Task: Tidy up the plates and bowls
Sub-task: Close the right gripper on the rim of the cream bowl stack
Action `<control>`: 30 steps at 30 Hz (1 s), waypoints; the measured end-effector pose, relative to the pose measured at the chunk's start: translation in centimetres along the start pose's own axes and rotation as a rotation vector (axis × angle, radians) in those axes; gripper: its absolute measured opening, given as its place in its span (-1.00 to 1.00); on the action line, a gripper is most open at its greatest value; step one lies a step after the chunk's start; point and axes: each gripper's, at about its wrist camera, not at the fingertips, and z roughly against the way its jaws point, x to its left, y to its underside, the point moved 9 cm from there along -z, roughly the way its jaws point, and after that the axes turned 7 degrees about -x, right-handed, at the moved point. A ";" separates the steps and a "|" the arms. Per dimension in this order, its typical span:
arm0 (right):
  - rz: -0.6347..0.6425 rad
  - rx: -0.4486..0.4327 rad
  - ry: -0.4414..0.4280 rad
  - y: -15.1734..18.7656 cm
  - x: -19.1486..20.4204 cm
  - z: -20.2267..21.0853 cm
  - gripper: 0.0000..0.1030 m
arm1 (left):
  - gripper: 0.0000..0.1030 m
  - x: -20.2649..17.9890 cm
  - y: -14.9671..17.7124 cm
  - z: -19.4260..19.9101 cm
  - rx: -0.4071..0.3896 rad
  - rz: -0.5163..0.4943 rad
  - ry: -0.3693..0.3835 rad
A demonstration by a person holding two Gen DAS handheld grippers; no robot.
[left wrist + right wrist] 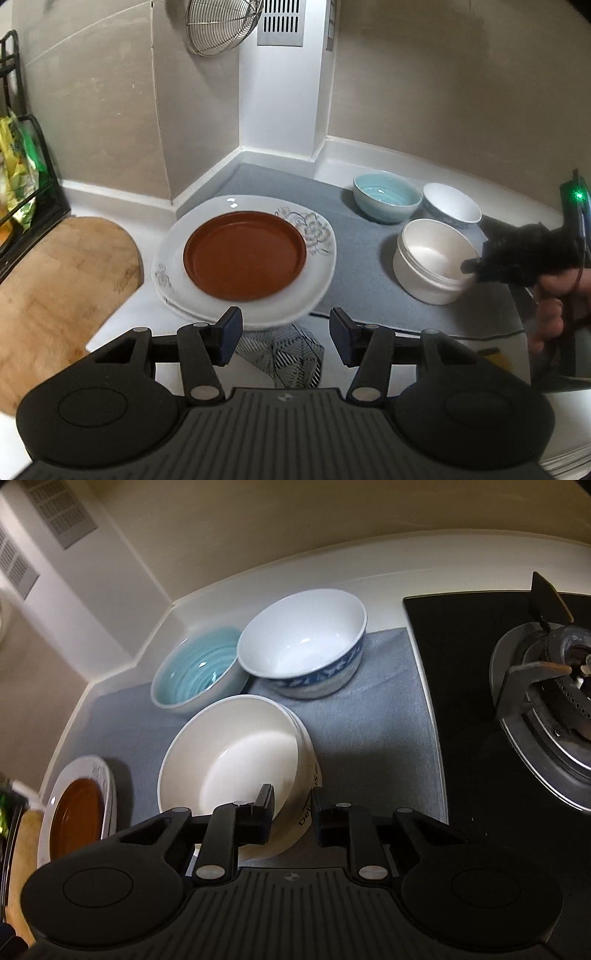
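Right gripper: jaws narrowly parted, straddling the near rim of the plain white ceramic bowl, one finger inside, one outside; whether the pads press the wall cannot be told. Left gripper: jaws wide, holding nothing, hovering at 6 o'clock of the round brown plate, which sits on stacked white floral plates. Pale turquoise ribbed bowl at 11 o'clock of the white bowl; blue-patterned white bowl at 1 o'clock. All rest on a grey fabric mat over a white countertop. Black gas hob at 3 o'clock; wooden cutting board at 9 o'clock; beige tiled walls.
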 end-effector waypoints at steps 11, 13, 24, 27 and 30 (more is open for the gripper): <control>0.083 0.089 -0.055 4.0 -1.5 4.5 -0.60 | 0.12 -4.5 1.4 1.0 0.017 -0.011 -0.012; 0.103 0.100 -0.076 4.7 -1.4 5.1 -0.60 | 0.12 -5.1 1.3 1.2 0.010 -0.017 -0.012; 0.152 0.091 -0.105 6.0 -0.9 6.7 -0.52 | 0.12 -6.6 1.0 1.2 0.000 -0.031 0.019; 0.168 0.065 -0.086 5.7 -1.2 7.3 -0.34 | 0.12 -6.8 0.4 0.2 -0.006 -0.035 0.056; 0.197 0.013 -0.079 5.2 -0.9 8.1 -0.34 | 0.12 -6.8 -0.6 -1.1 -0.021 -0.038 0.102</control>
